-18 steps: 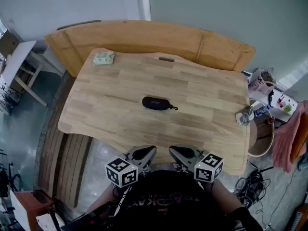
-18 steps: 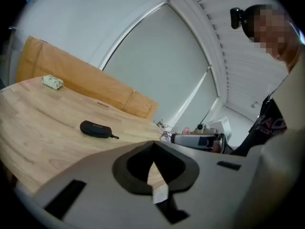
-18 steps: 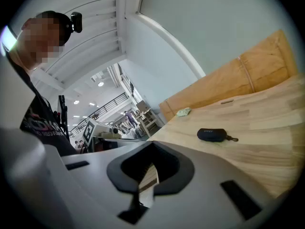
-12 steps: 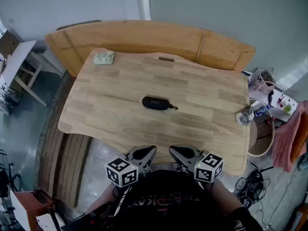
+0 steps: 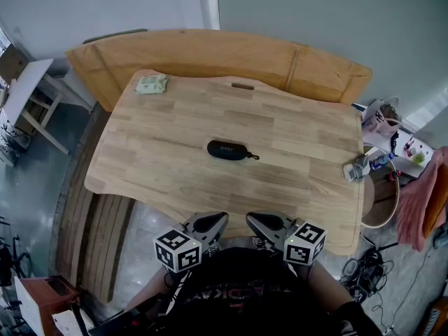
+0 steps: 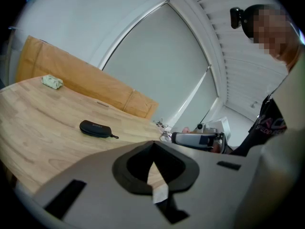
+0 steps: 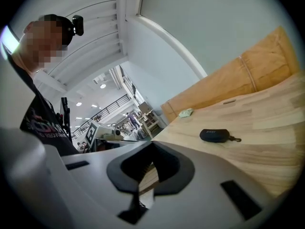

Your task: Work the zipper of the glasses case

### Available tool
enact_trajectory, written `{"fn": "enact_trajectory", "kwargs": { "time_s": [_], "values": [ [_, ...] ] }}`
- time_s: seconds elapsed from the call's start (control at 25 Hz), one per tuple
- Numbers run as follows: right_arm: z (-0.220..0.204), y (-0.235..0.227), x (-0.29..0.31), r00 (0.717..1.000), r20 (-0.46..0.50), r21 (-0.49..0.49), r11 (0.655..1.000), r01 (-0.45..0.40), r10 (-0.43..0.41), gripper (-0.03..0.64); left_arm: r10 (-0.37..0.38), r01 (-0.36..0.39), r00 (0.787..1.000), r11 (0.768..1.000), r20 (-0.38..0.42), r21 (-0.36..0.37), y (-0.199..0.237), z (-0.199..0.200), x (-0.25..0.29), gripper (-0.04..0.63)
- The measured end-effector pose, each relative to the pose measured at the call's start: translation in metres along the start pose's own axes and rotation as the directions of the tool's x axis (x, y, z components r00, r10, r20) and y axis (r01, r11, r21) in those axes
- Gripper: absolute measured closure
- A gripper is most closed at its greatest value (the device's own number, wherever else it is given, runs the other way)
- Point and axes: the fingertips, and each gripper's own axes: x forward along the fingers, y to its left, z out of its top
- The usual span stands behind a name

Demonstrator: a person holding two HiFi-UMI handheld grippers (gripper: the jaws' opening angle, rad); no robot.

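The fingers (image 6: 90,175) of the left gripper (image 6: 153,148) are pressed together at their tips, with nothing between them. The right gripper (image 7: 153,146) is the same: its fingers (image 7: 224,175) meet at the tips and hold nothing.

In the head view both grippers sit low in the picture, just off the near edge of the table (image 5: 168,128), close to the person's dark shirt (image 5: 241,285). The left gripper (image 5: 222,216) and the right gripper (image 5: 249,217) point toward each other and toward the table. Their tips are near one another but not touching. Each carries its marker cube (image 5: 177,250) at the back.

The glasses case (image 5: 227,150) lies flat near the middle of the table, well apart from both grippers. It is dark, oval and looks shut; the zipper itself is too small to make out. A short pull cord (image 5: 253,157) sticks out from its right end and rests on the wood. The left gripper view shows the case (image 6: 95,128) ahead and to the left of the closed tips, and the right gripper view shows it (image 7: 214,135) ahead and to the right.

A pale green folded cloth (image 5: 151,84) lies at the far left corner of the table. A small dark slot (image 5: 243,86) sits at the middle of the far edge. Behind the table a wide wooden board (image 5: 210,51) stands against the wall. Some small clutter (image 5: 357,168) sits at the table's right edge.
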Motion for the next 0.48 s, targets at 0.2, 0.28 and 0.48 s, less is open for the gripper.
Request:
{"fn": "enact_trajectory", "kwargs": {
  "time_s": [0.2,0.28,0.48],
  "values": [
    [0.0004,-0.0008,-0.0001,1.000,0.001,0.008,1.000,-0.006,0.005,0.603,0.001,-0.001,1.000,1.000,0.002,-0.007,0.0007,0.0001,-0.0001,0.591],
    [0.0012,-0.0011,-0.0002,1.000,0.002,0.010,1.000,-0.009,0.009,0.603,0.002,-0.002,1.000,1.000,0.002,-0.008,0.0009,0.0002,-0.0001,0.591],
    [0.0045,-0.0041,-0.0022,1.000,0.012,0.009,1.000,-0.014,0.014,0.601,0.007,-0.007,1.000,1.000,0.004,-0.014,0.0011,-0.0004,0.0002,0.591]
  ]
}}
